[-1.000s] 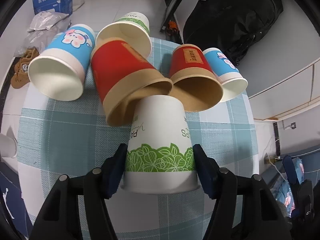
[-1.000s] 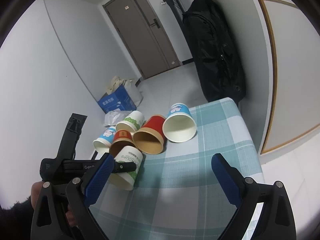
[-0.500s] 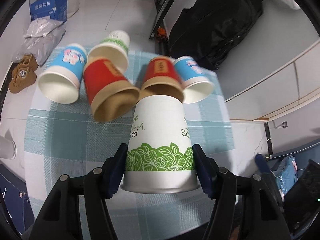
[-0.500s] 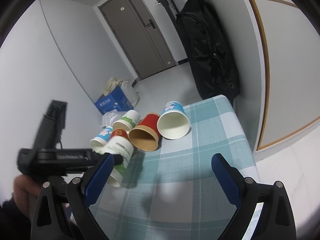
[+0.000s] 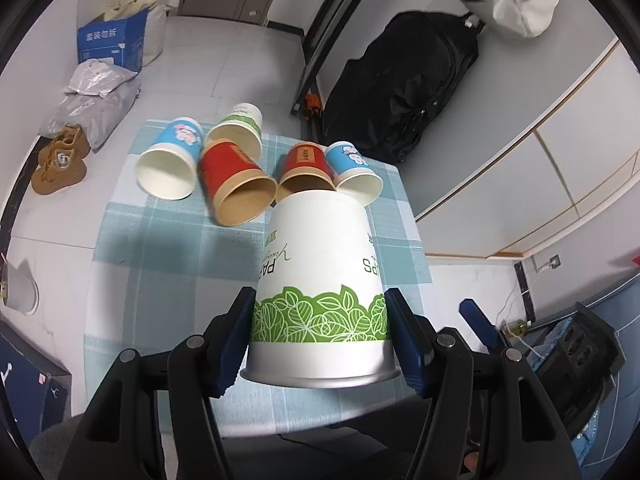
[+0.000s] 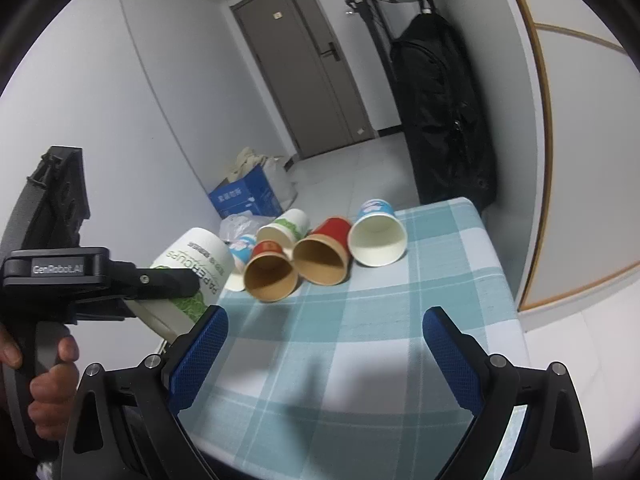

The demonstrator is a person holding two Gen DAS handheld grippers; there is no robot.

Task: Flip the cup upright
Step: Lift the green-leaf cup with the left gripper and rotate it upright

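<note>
My left gripper [image 5: 320,340] is shut on a white paper cup with green leaves [image 5: 318,276], held in the air above the checked table, its rim toward the camera and its base pointing away. In the right wrist view this cup [image 6: 192,268] hangs tilted at the left, clamped by the left gripper [image 6: 164,280]. My right gripper [image 6: 324,344] is open and empty above the table's near part.
Several cups lie on their sides at the table's far end: a blue one [image 5: 170,164], a red one [image 5: 236,182], a white-green one [image 5: 238,126], a small red one [image 5: 306,170], another blue one [image 5: 352,172]. The tablecloth [image 6: 360,340] ends at the right edge.
My left gripper has lifted the white-green cup higher and pulled it back from the lying cups, which look smaller and farther. The right gripper has stayed open.
</note>
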